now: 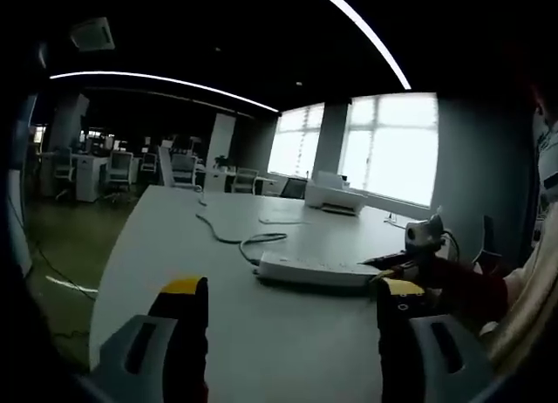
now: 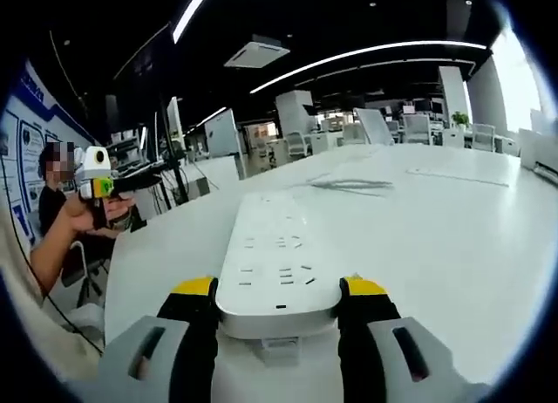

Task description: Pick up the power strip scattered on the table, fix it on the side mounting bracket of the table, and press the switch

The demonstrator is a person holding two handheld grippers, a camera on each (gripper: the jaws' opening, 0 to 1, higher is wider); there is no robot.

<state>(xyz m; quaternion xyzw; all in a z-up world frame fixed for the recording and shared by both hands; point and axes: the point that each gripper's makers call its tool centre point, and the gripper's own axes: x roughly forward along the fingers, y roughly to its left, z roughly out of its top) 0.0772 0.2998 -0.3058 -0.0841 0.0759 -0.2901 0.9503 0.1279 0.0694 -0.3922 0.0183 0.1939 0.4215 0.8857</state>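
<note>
Power strip (image 2: 277,268): white, lies flat on the white table (image 2: 453,246), near end between the jaws of the right gripper (image 2: 277,291). Yellow-tipped fingers (image 2: 193,288) sit at either side of that end, at or touching its edges; whether they are truly clamped I cannot tell, as the strip rests on the table and is not lifted. In the left gripper view the same strip (image 1: 316,269) lies ahead and to the right, with the right gripper (image 1: 403,260) at its far right end. Its cable (image 1: 228,235) runs from the strip's other end away across the table.

Left gripper (image 1: 290,291): fingers wide apart, nothing between them, low over the table short of the strip.

Step, as judged: the pick-up, at the moment of grasp; mounting and switch press not yet begun. Next move calls for a firm squeeze on the strip's end, then a lift with slack in the cable watched. The side bracket I cannot pick out.

Edges and room: the curved table edge (image 1: 113,255) lies left of the strip in the left gripper view, floor beyond. A printer (image 1: 335,196) sits well beyond the strip toward the windows. Broad bare table on the strip's right in the right gripper view. A person's hand (image 2: 98,213) holding the left gripper (image 2: 96,178) is off the strip's left side, past the table edge.
</note>
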